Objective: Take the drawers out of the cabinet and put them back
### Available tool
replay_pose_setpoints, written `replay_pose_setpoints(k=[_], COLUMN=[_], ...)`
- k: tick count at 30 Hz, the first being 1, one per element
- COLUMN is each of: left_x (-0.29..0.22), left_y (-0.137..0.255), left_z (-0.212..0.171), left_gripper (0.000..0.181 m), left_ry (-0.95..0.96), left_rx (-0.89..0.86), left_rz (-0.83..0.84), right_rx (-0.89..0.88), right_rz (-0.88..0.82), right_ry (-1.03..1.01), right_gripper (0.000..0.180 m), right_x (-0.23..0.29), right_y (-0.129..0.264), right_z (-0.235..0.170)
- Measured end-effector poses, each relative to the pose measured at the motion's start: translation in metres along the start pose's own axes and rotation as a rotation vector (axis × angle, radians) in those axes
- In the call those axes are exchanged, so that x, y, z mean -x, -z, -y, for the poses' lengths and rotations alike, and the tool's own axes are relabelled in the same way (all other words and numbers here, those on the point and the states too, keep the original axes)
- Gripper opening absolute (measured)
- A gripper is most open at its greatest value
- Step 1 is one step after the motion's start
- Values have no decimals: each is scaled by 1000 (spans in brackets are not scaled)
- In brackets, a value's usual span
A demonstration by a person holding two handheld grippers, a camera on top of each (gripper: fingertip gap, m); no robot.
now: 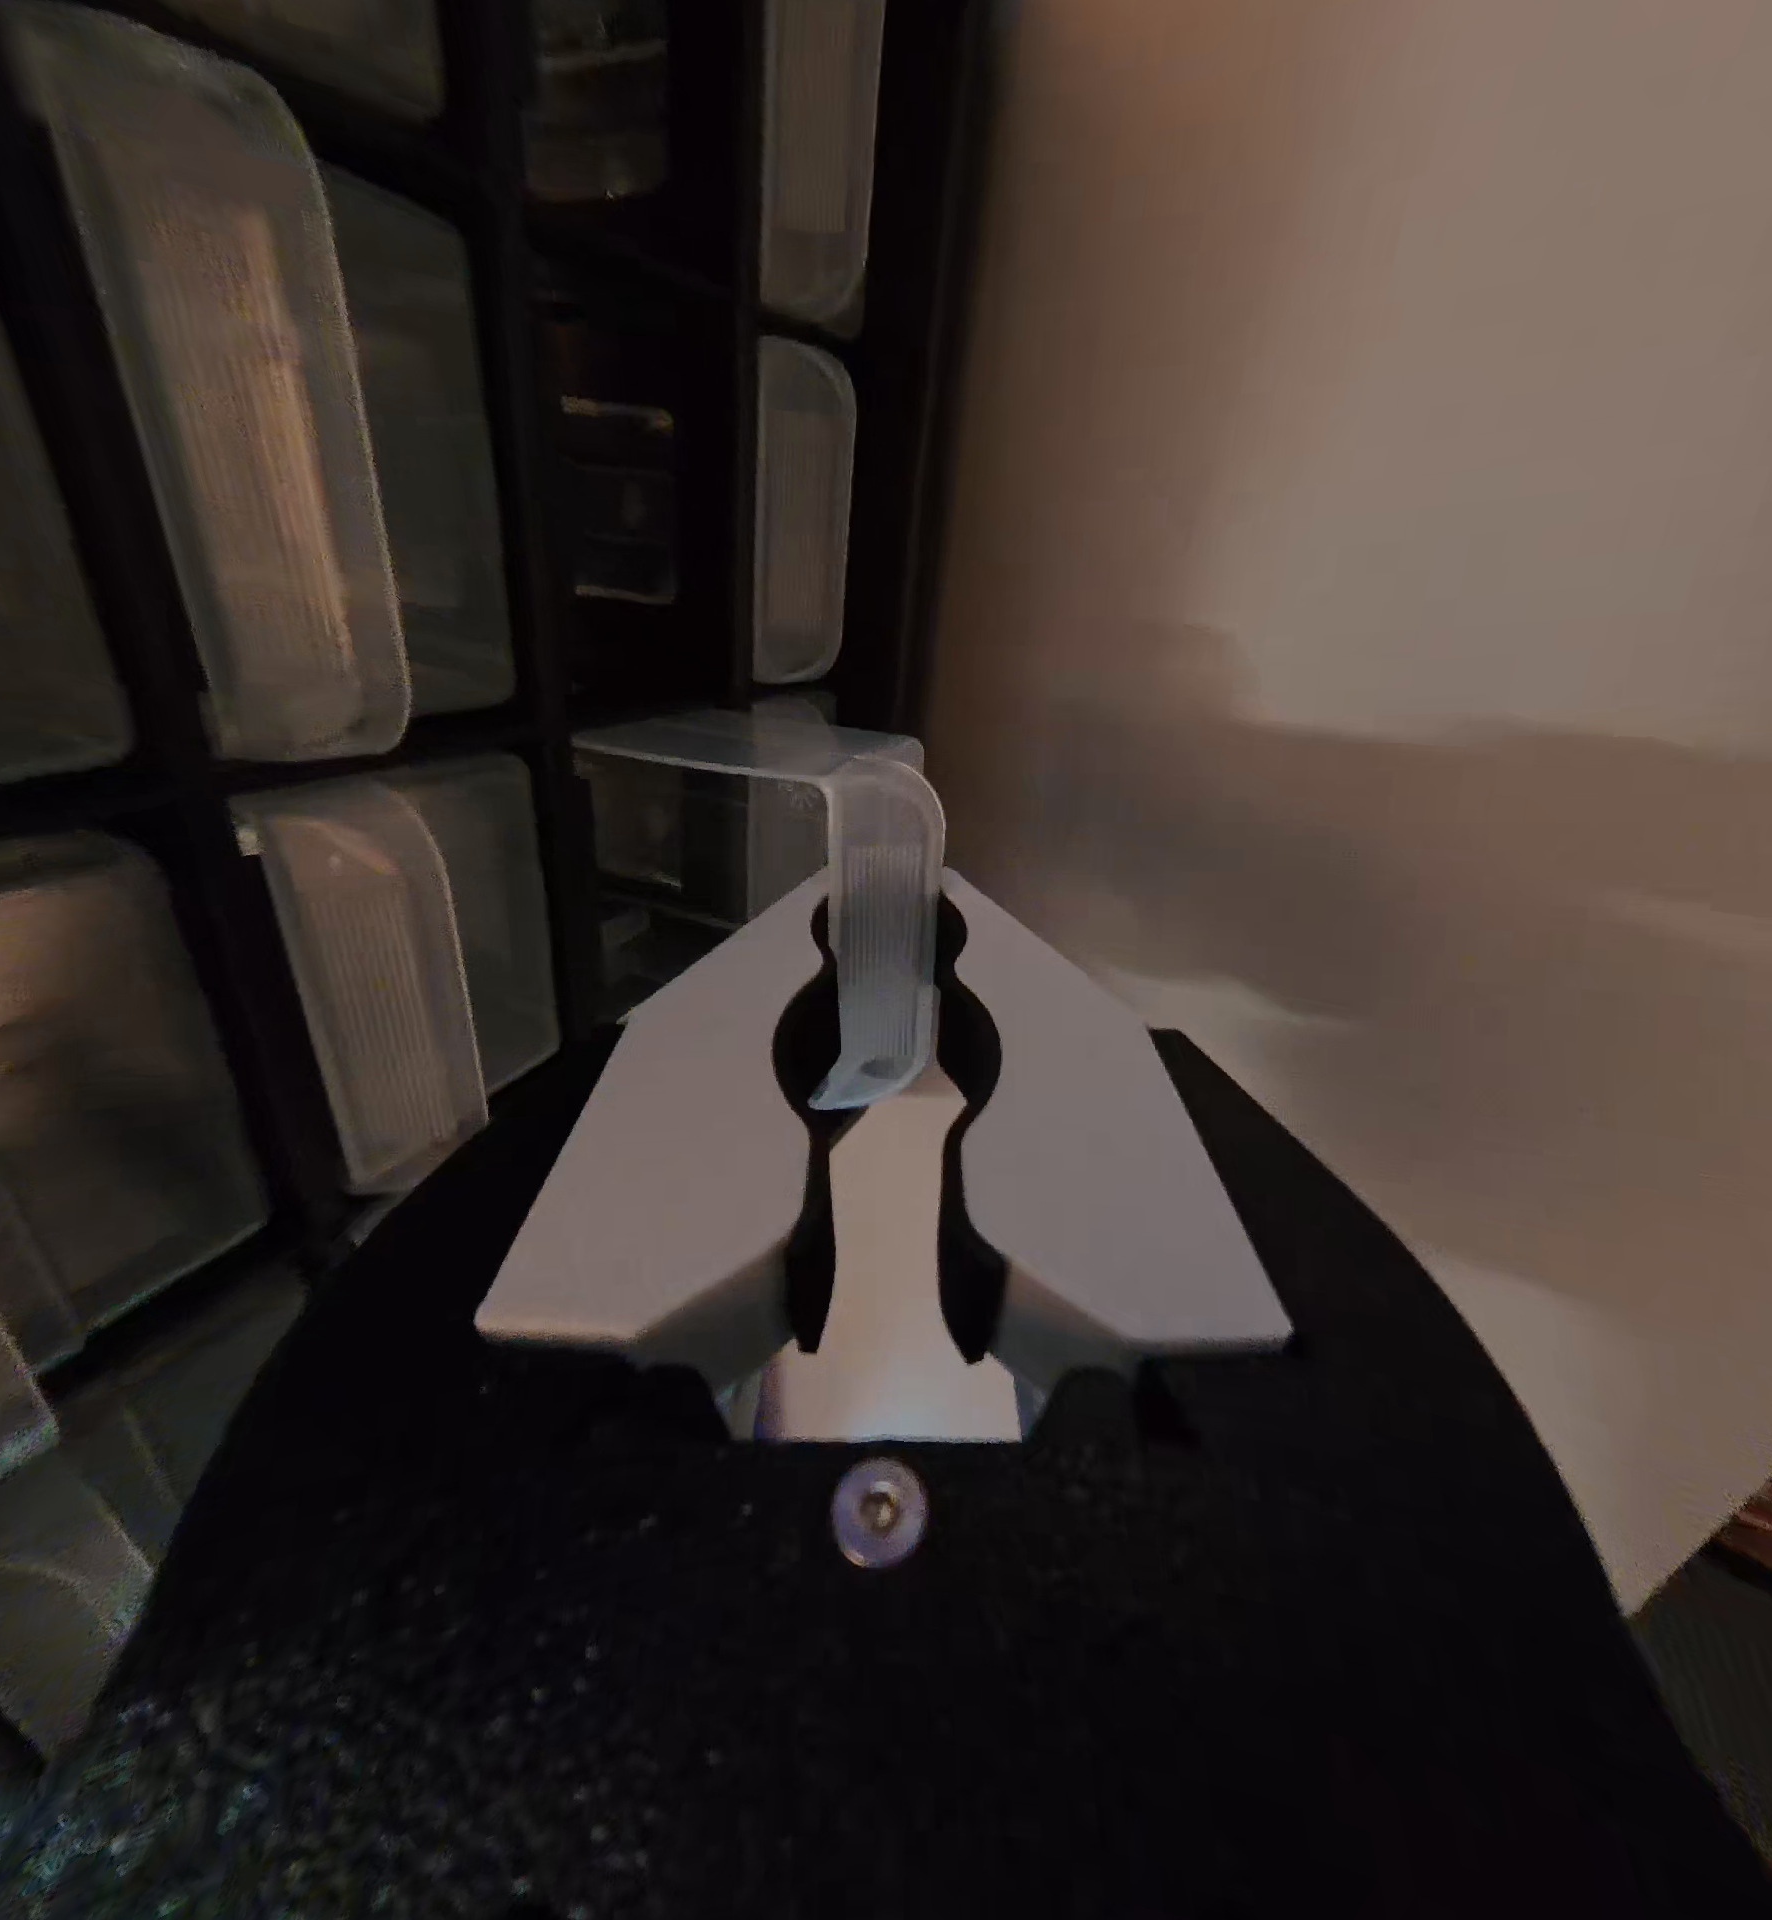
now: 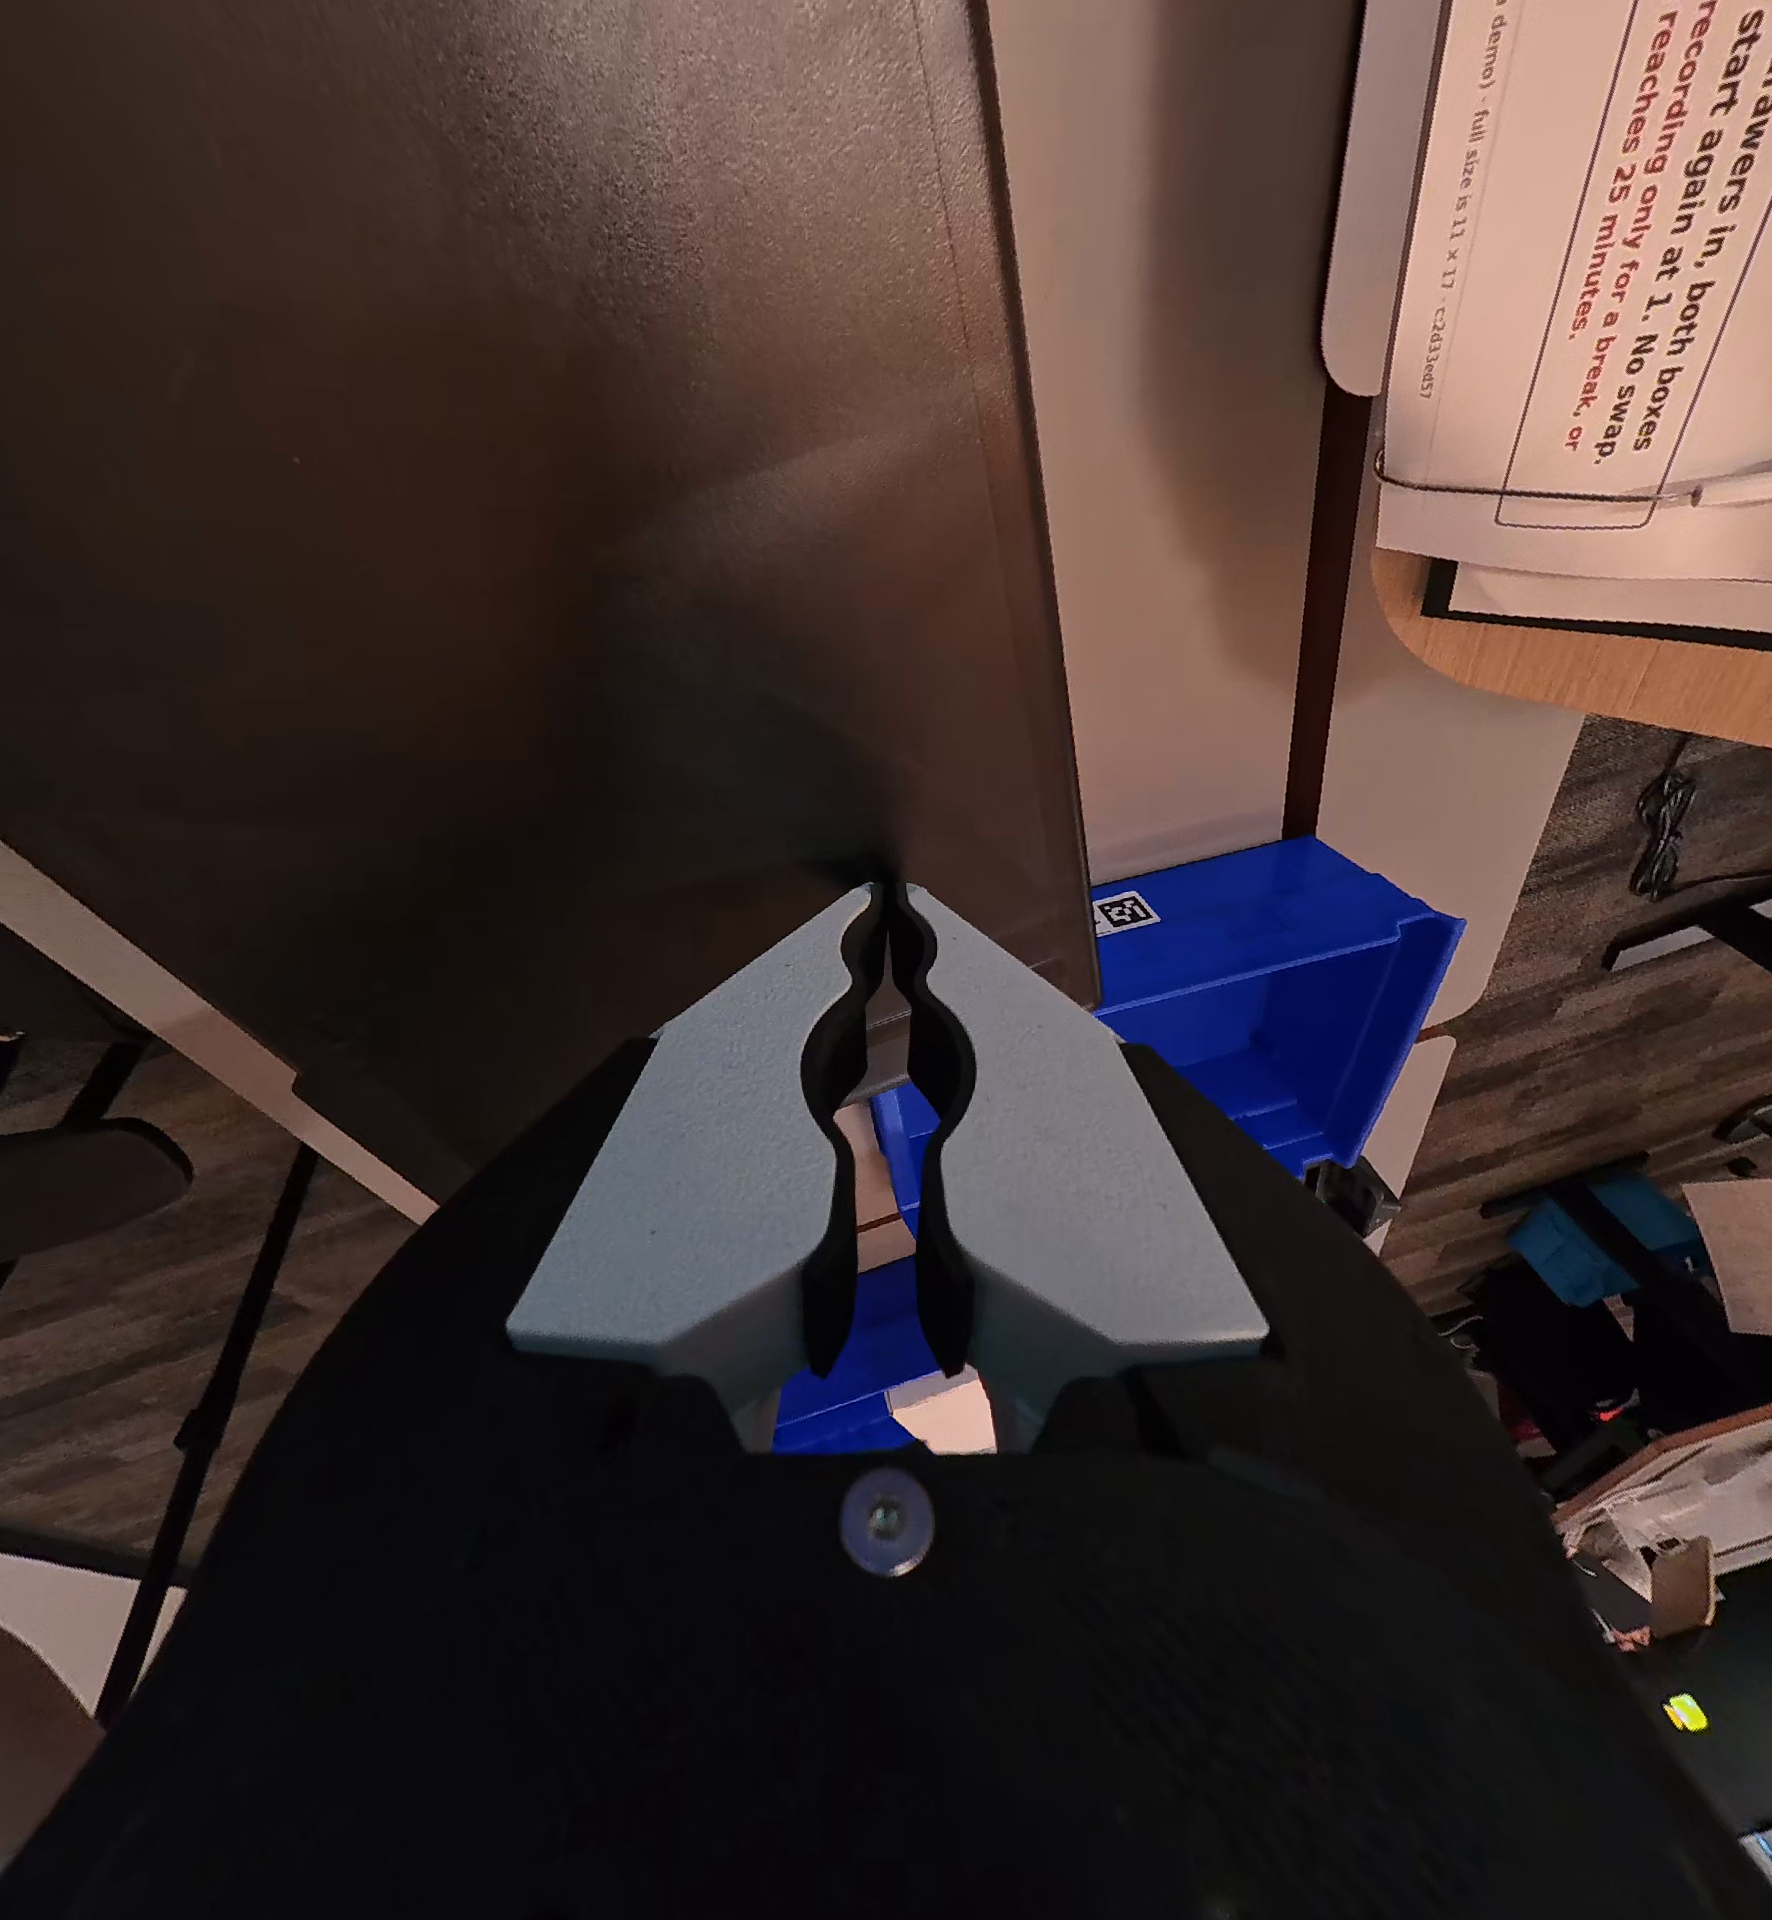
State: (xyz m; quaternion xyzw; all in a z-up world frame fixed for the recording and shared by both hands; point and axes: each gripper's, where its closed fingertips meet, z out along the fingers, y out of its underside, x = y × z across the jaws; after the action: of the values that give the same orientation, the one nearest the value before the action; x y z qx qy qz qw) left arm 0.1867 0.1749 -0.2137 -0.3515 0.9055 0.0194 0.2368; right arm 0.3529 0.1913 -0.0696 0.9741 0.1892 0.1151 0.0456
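Observation:
A black cabinet [image 1: 539, 582] with several clear plastic drawers fills the left of the left wrist view. One small clear drawer [image 1: 726, 769] in the right column sticks partly out of its slot. My left gripper [image 1: 882, 914] is shut on that drawer's ribbed handle tab [image 1: 882, 966], which hangs down between the jaws. In the right wrist view, my right gripper [image 2: 887, 899] is shut and empty. Its tips rest against the cabinet's smooth black side panel [image 2: 497, 468], near the panel's lower right corner.
A pale wall [image 1: 1381, 416] stands right of the cabinet. A blue bin [image 2: 1277, 997] sits just beyond the cabinet's side. A printed sheet [image 2: 1588, 260] lies on a wooden surface at the upper right. The floor below holds cables and clutter [image 2: 1588, 1299].

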Motion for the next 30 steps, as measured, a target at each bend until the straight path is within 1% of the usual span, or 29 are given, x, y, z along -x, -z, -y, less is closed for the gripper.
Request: replay_pose_setpoints(k=[3, 4, 7, 11, 14, 15, 16, 19, 22, 25, 30], left_x=[2, 0, 0, 7, -6, -12, -18, -21, -11, -4, 9], left_y=[2, 4, 18, 55, 70, 69, 63, 40, 33, 22, 17], left_z=[2, 2, 9, 13, 12, 11, 10, 2, 4, 7, 7], left_gripper=[12, 15, 34, 59, 22, 5, 0, 0, 0, 0, 0], left_ry=[13, 33, 169, 352, 484, 498, 476, 302, 121, 15, -25], left_rx=[-73, -100, -245, -511, -708, -743, -739, -568, -479, -415, -369], left_rz=[48, 55, 112, 343, 474, 512, 555, 748, 915, 972, 1007], right_rx=[1, 1, 4, 8, 9, 8, 7, 7, 8, 0, -13], right_rz=[-5, -7, -15, -17, -20, -20, -20, -25, -37, -35, -18], right_ry=[2, 4, 16, 21, 23, 23, 21, 18, 17, 14, 7], right_gripper=[0, 0, 0, 0, 0, 0, 0, 0, 0, 0, 0], right_x=[0, 0, 0, 0, 0, 0, 0, 0, 0, 0, 0], right_y=[0, 0, 0, 0, 0, 0, 0, 0, 0, 0, 0], right_z=[0, 0, 0, 0, 0, 0, 0, 0, 0, 0, 0])
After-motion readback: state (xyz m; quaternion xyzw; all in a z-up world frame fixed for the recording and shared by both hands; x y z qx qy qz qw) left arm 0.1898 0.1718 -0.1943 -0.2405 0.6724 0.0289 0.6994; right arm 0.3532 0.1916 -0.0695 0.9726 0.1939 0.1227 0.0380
